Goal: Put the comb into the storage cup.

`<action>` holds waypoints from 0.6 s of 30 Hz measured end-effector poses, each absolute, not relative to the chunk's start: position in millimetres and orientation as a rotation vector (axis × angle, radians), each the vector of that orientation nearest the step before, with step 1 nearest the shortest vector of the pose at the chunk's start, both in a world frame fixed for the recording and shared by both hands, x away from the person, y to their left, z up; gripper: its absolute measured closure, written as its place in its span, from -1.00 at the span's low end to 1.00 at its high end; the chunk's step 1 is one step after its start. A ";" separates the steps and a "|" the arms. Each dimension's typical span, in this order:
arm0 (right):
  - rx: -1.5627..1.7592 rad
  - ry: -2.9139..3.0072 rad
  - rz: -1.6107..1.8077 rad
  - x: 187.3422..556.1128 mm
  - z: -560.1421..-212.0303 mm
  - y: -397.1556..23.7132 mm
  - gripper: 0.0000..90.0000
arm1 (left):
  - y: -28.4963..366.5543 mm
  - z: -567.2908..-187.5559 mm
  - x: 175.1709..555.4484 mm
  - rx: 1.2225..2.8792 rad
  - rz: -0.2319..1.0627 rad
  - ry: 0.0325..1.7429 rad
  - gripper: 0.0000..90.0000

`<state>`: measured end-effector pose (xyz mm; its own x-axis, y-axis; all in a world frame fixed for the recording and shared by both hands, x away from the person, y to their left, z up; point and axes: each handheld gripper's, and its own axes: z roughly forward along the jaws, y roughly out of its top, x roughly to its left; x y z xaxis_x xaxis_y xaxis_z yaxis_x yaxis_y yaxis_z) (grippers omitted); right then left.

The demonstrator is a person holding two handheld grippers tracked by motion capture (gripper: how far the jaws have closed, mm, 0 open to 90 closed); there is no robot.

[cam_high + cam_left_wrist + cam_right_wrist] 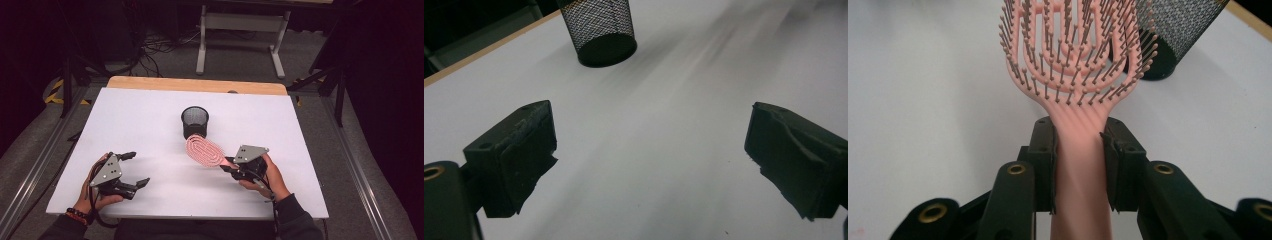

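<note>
Gripping the pink hairbrush (1074,65) by its handle, your right tongs (1079,150) are holding its bristled head just beside the black mesh cup (195,121). Keep lifting it clear of the white tabletop (150,120) (handle down suits the cup). Your left tongs (649,160) are hanging released, empty.

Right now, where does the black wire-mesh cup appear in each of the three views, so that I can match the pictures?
High view: the black wire-mesh cup stands upright at the centre of the white table.
Left gripper view: top, left of centre, cut by the upper edge.
Right gripper view: top right corner, behind the pink plastic hairbrush, cup at.
Shared landmark: the table's wooden far edge.
</note>
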<state>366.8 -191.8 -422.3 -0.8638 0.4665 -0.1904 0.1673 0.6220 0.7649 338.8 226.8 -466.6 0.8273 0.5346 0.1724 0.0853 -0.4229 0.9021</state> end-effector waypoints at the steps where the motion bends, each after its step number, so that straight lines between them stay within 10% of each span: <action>1: 0.518 2.457 1.128 366.1 -421.2 -192.0 0.54 | 226.7 -466.4 338.7 1.965 0.539 0.457 -0.84; 18: 0.549 2.250 1.222 356.0 -411.8 -189.7 0.54 | 222.6 -459.7 341.1 1.944 0.554 0.518 -0.75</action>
